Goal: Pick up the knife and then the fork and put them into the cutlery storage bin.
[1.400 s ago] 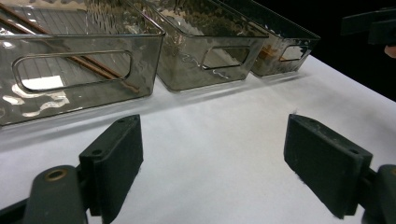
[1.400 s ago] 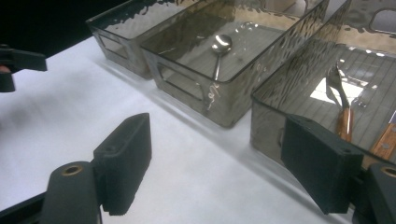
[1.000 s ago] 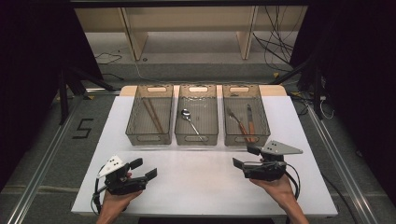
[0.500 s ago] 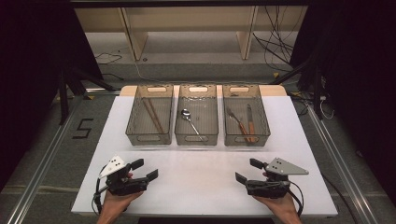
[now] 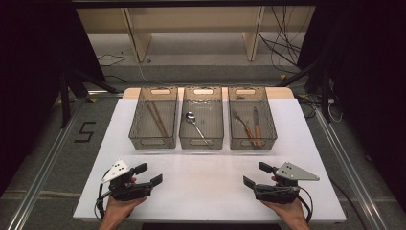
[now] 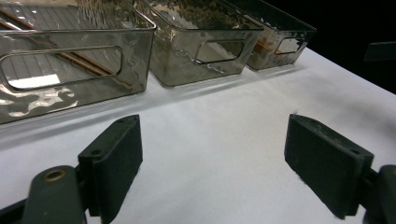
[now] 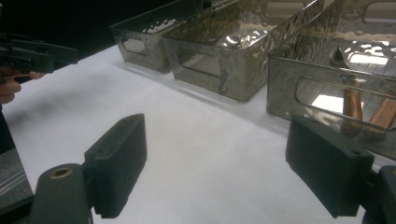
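You have three smoky, see-through bins in a row across the far half of the white table (image 5: 210,191), set close side by side with handle slots in their end walls; the left bin (image 5: 141,129) holds a pair of brown chopsticks (image 5: 157,119) lying lengthwise; the middle bin (image 5: 184,128) holds one metal spoon (image 5: 195,125), bowl toward the far end; the right bin (image 5: 272,125) holds a fork (image 5: 243,127) and a knife (image 5: 257,128), both with brownish handles pointing toward you. Your left gripper (image 5: 152,174) sits over the near left part of the table, jaws spread wide with nothing between them; your right gripper (image 5: 254,175) sits over the near right part, jaws likewise spread and empty; both are well apart from the bins, and the table between them is bare.
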A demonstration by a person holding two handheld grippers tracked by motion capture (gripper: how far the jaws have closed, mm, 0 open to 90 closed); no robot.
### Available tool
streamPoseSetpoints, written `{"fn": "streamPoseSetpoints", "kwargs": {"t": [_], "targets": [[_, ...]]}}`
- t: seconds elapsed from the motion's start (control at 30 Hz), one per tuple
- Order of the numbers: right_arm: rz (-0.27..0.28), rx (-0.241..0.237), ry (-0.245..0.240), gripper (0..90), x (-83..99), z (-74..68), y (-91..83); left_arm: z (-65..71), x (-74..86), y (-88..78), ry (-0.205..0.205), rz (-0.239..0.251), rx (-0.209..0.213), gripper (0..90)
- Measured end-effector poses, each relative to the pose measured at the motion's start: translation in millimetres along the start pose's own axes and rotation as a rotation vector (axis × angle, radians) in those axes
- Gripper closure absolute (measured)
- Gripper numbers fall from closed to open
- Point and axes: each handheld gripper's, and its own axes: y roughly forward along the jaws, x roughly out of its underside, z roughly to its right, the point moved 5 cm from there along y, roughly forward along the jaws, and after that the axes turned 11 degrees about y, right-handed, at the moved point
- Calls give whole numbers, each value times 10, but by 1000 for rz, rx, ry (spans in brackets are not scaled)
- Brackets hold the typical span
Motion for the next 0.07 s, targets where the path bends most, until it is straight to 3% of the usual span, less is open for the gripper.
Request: {"fn": "streamPoseSetpoints", "kwargs": {"t": [0.07], "targets": [[-1,0,1,213,2,-1,3,-1,0,0,0,0,0,191]]}}
